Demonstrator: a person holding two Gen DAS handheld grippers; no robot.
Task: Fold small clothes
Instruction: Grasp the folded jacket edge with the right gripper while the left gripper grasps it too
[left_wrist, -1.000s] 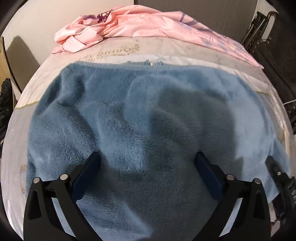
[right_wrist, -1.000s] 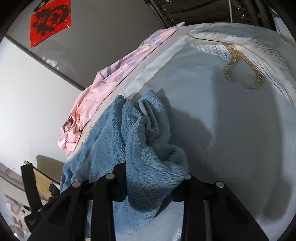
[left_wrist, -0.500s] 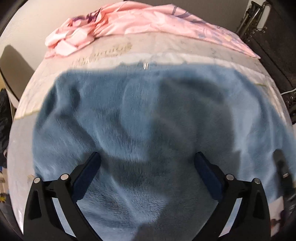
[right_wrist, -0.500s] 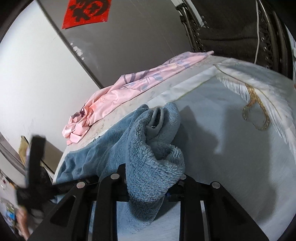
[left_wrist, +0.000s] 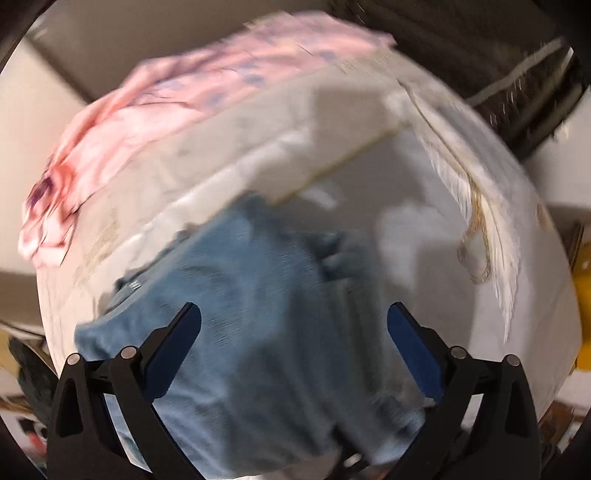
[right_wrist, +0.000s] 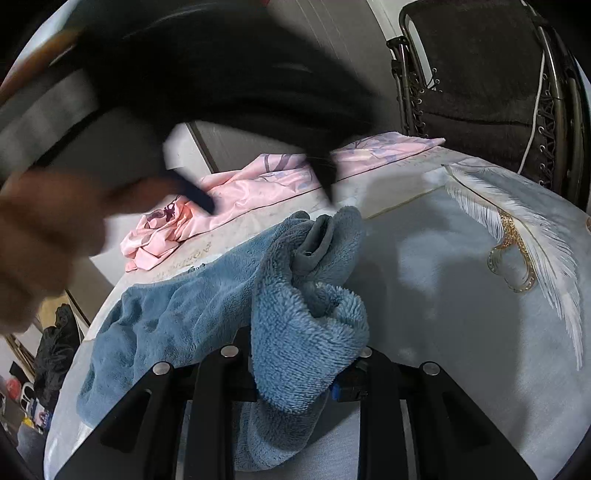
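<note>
Indoor light, medium bright, fairly even; source not in view. Left wrist view is heavily motion-smeared: the pink cloth (left_wrist: 155, 107) and the blue fleece (left_wrist: 258, 314) are streaked with no texture left, and only the left gripper (left_wrist: 293, 314) fingers stay crisp. Right wrist view is sharp in the middle; pile on the blue fleece reads clearly, and so does the feather print (right_wrist: 517, 236) on the bedspread (right_wrist: 461, 350). The upper left of it is a dark blurred mass plus a blurred hand (right_wrist: 40, 251), too smeared to resolve. Soft grey shadows fall on the bedspread right of the fleece. Strong fisheye bending, black vignette at the corners. No glare.
</note>
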